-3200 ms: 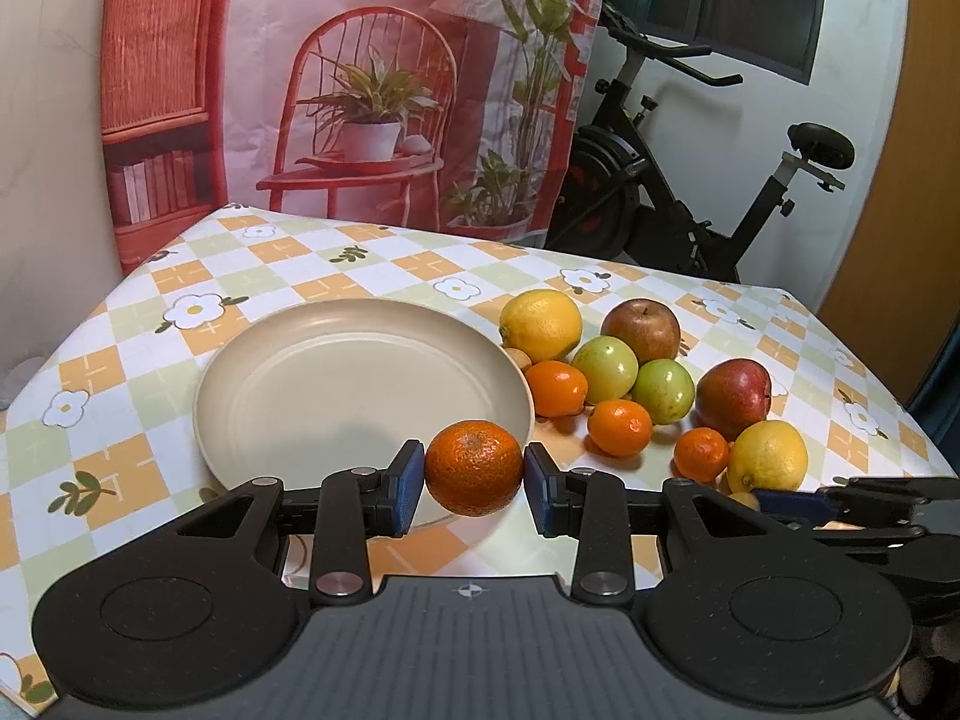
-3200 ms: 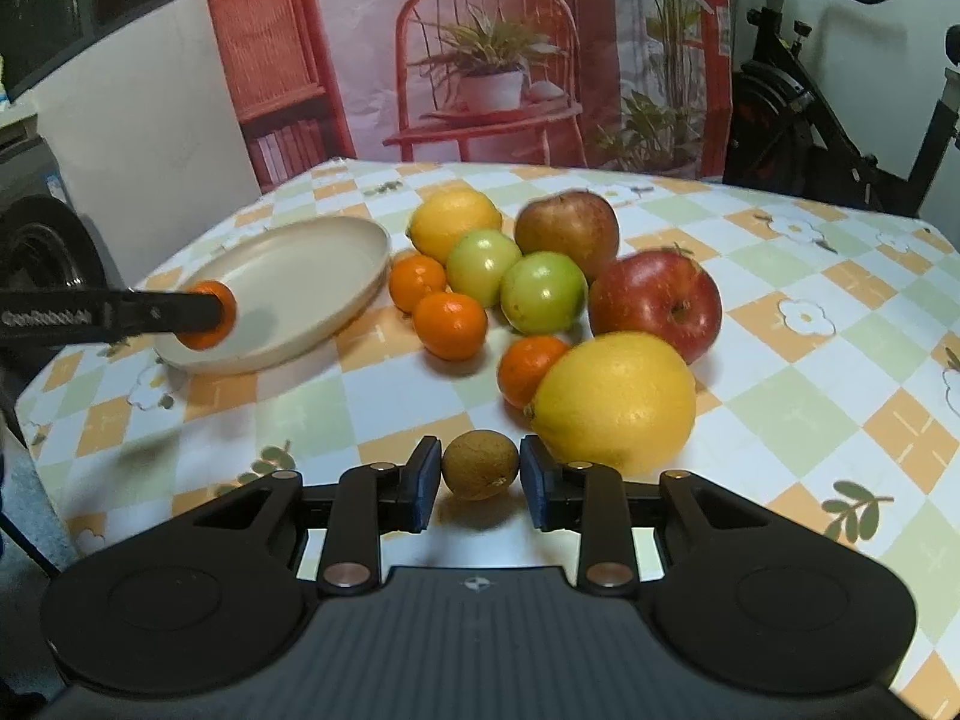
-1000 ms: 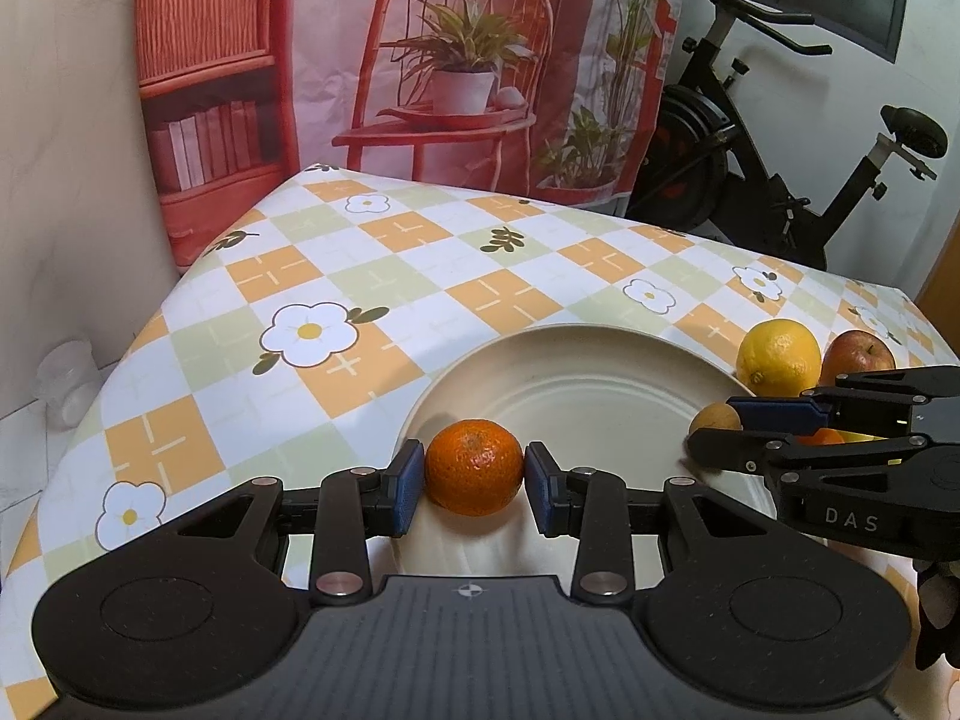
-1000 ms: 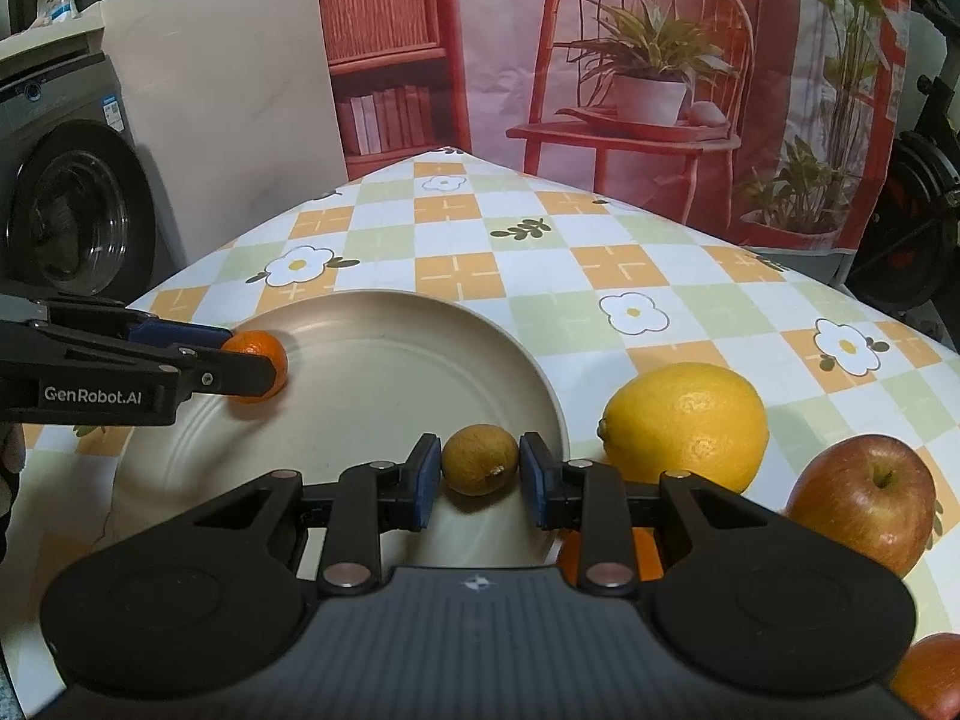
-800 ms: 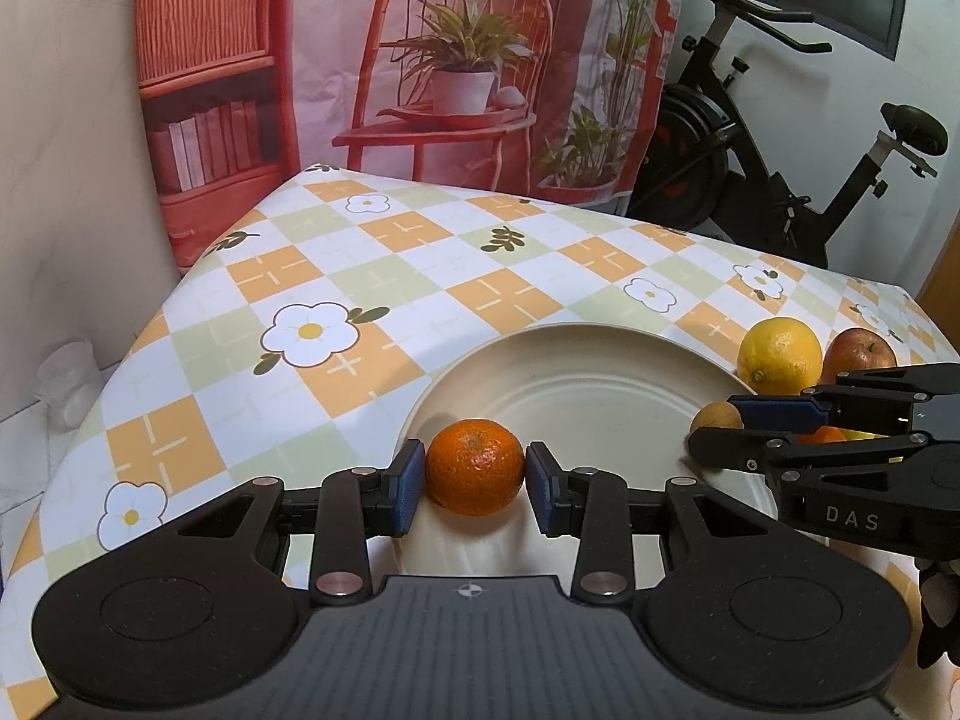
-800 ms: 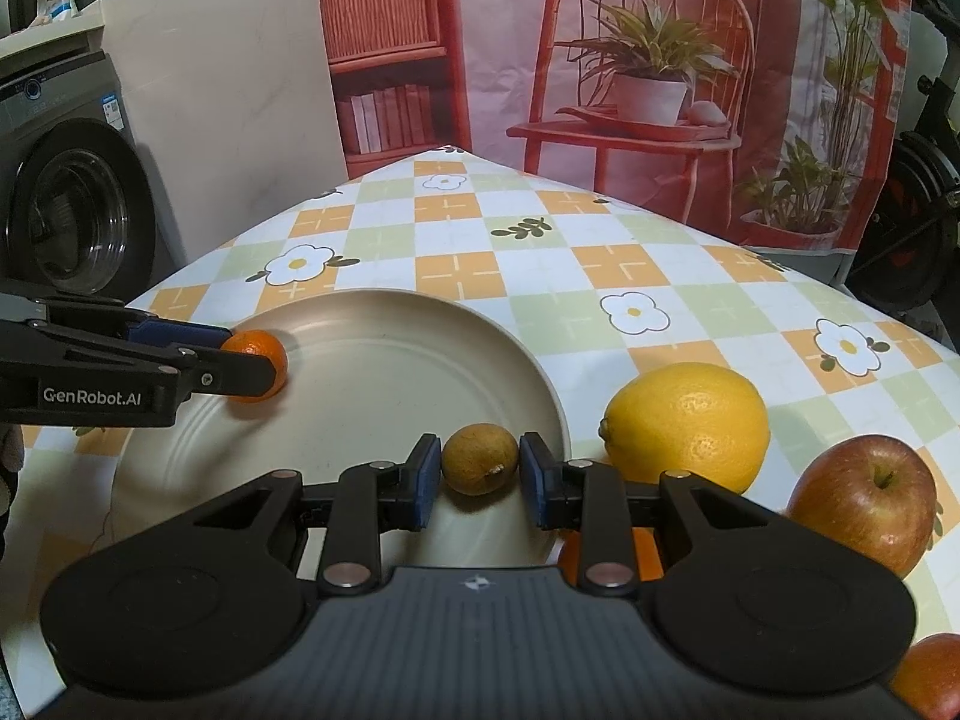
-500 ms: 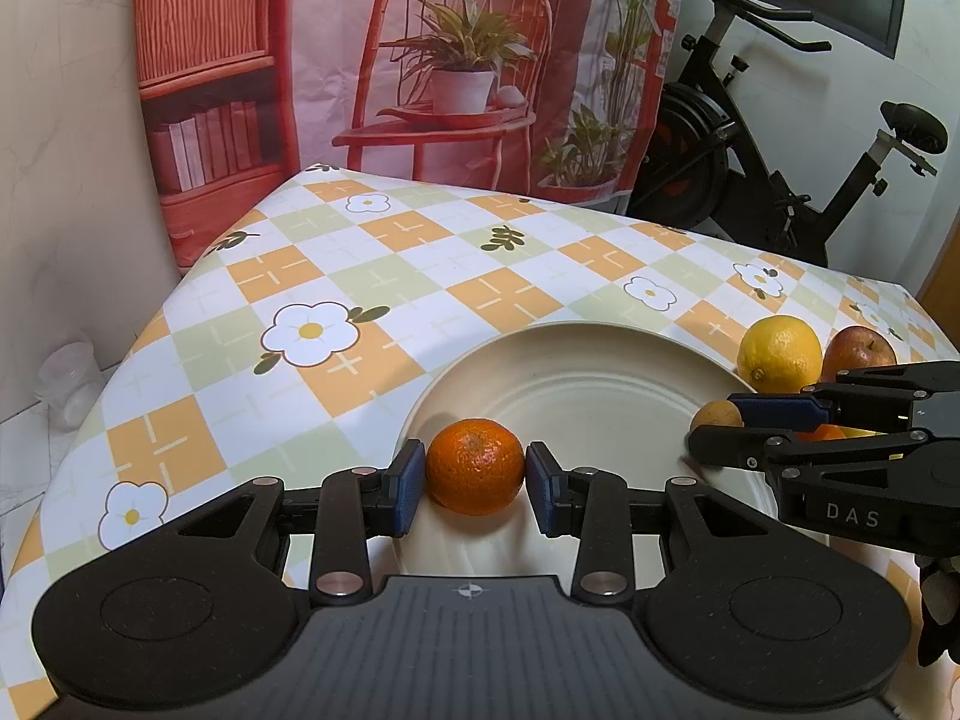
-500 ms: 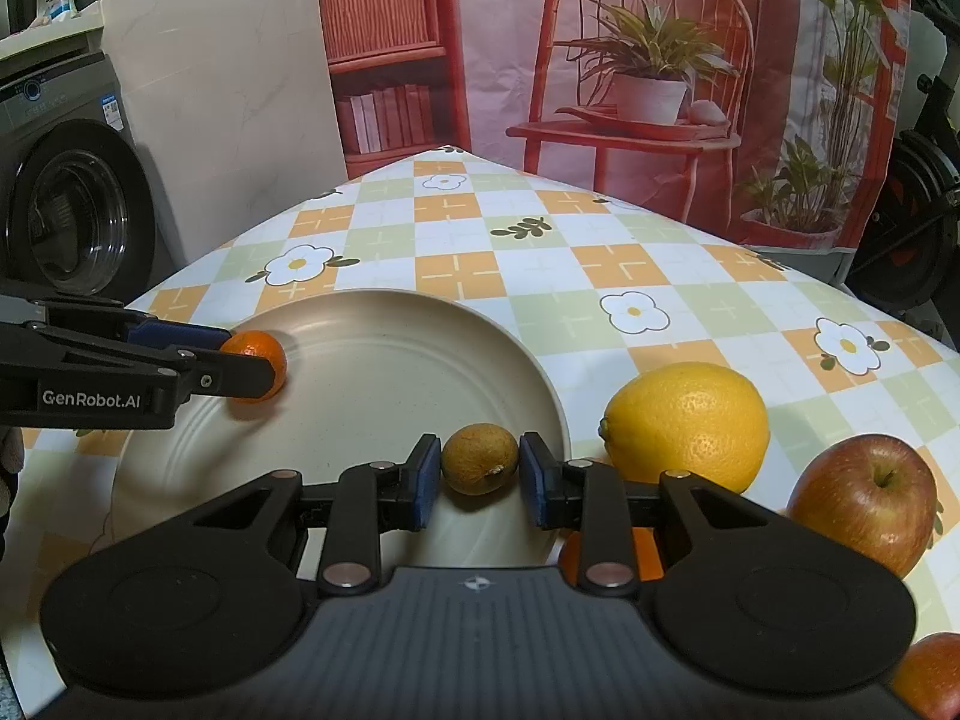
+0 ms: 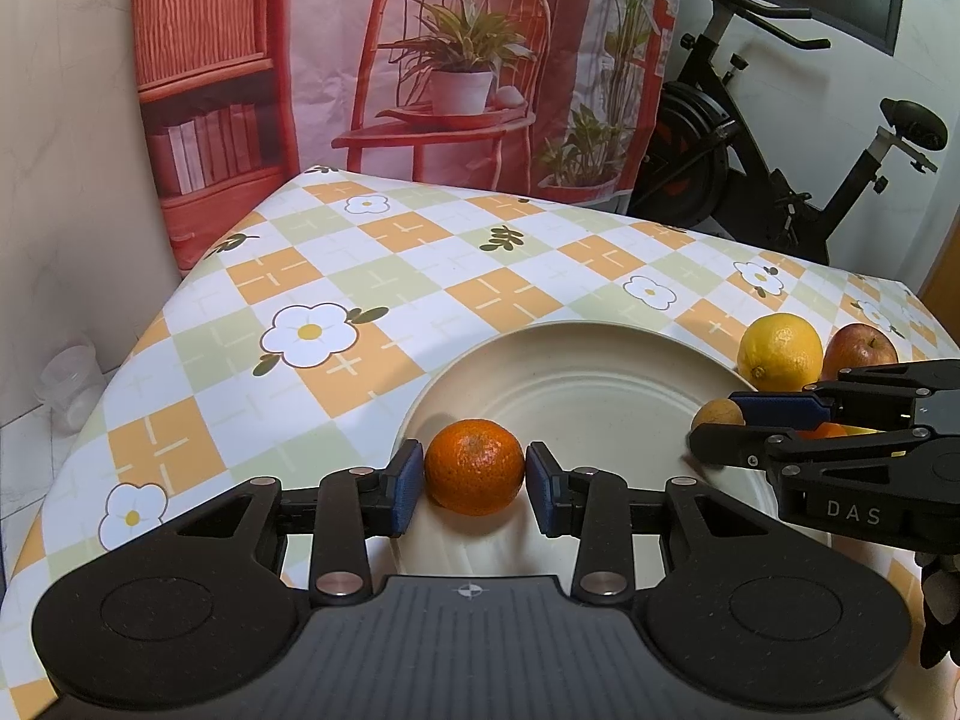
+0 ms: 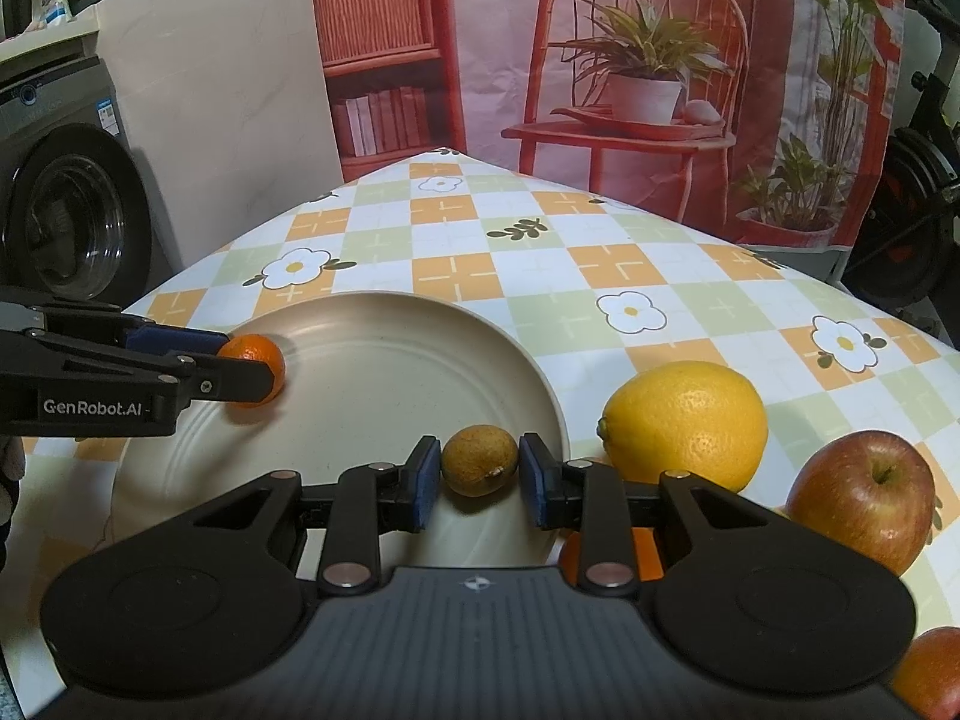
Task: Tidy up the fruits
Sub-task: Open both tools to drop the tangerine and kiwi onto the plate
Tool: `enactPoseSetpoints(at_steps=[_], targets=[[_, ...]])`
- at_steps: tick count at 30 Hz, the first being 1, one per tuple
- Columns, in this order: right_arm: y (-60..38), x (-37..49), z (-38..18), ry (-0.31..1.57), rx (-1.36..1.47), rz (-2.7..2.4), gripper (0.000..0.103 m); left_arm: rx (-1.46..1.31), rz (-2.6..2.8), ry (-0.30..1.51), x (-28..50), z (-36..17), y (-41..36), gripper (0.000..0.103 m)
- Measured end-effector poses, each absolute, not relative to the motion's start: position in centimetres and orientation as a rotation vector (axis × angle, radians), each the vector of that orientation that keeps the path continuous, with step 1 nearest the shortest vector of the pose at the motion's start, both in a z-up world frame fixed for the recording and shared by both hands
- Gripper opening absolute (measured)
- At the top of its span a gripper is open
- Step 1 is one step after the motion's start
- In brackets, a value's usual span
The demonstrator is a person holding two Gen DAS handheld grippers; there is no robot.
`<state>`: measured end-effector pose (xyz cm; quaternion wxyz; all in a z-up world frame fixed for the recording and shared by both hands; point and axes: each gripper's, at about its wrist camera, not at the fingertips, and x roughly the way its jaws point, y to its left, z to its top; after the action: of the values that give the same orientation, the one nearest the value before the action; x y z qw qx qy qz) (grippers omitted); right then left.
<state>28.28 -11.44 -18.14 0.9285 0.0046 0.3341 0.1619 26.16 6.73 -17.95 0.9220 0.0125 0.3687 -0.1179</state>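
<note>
A cream plate [image 9: 588, 372] lies on the checked tablecloth; it also shows in the right wrist view [image 10: 384, 360]. My left gripper [image 9: 474, 477] stands around a tangerine [image 9: 474, 465] that rests on the plate's near left edge, with a small gap at each pad. My right gripper [image 10: 480, 474] stands around a small brown fruit [image 10: 479, 459] resting at the plate's right edge, also with slight gaps. Each gripper shows in the other's view: the right gripper [image 9: 714, 426] and the left gripper [image 10: 240, 360].
A lemon [image 10: 684, 420] and a red apple [image 10: 861, 498] lie just right of the plate, with more tangerines [image 10: 930, 672] nearer. The table's left edge drops off by a washing machine [image 10: 66, 204]. An exercise bike [image 9: 780, 180] stands behind.
Both grippers carried their fruit from the table onto the plate. In the last half second the jaws of both have parted slightly from the fruit.
</note>
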Motion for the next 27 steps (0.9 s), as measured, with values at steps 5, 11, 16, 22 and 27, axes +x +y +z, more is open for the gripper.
enactPoseSetpoints(at_steps=[5, 11, 16, 22, 27], targets=[[-11.5, 28.1, -18.0, 0.680, 0.010, 0.324, 0.032, 0.021, -0.236, 0.763, 26.2, -17.9, 6.7, 0.043], [-11.9, 27.4, -17.3, 0.650, 0.029, 0.324, 0.033, 0.023, -0.225, 0.743, 25.6, -17.0, 6.5, 0.052], [-12.0, 26.3, -16.1, 0.608, 0.054, 0.329, 0.033, 0.029, -0.224, 0.724, 24.9, -16.1, 6.1, 0.052], [-13.6, 24.2, -15.0, 0.564, 0.103, 0.304, 0.033, 0.056, -0.235, 0.693, 23.7, -14.9, 4.8, 0.052], [-15.7, 21.9, -14.7, 0.542, 0.161, 0.272, 0.033, 0.059, -0.248, 0.672, 22.7, -14.1, 3.5, 0.052]])
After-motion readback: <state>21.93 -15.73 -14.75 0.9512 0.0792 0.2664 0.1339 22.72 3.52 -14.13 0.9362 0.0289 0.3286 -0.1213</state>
